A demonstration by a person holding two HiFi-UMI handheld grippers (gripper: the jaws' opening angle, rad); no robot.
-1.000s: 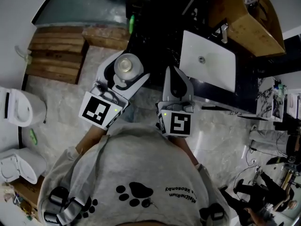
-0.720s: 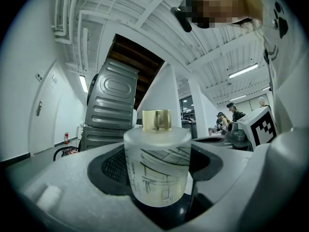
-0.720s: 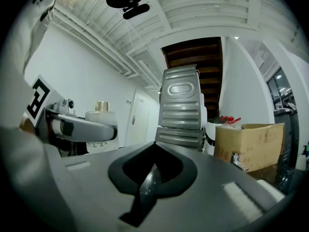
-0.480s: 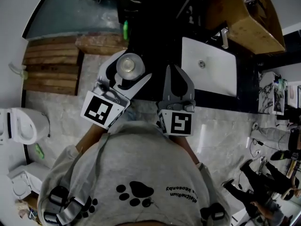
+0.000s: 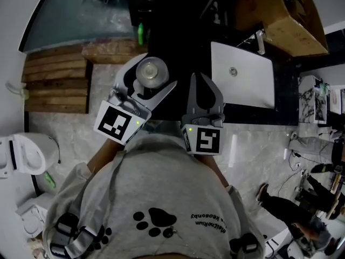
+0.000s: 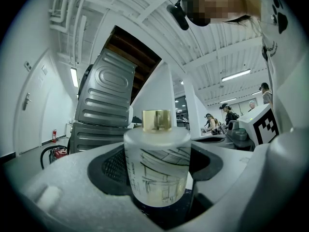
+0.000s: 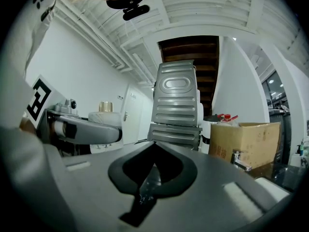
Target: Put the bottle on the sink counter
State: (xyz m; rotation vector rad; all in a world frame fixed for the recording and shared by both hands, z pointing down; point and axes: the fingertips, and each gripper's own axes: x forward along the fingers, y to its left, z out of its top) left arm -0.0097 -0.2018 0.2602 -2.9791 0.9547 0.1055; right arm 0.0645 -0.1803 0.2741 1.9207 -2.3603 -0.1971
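As the person moves in, the left gripper (image 5: 157, 73) brings the bottle (image 6: 157, 168) from over the floor to the near corner of the dark table (image 5: 183, 53) beside the sink (image 5: 242, 74), its fingers clamped on the frosted body. The right gripper (image 7: 153, 145) stays closed and empty. The set-down looks imminent.

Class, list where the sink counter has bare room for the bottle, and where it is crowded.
Looks bare: the dark counter strip between the held bottle and the white basin. Crowded: behind the basin, by the faucet and cardboard box.
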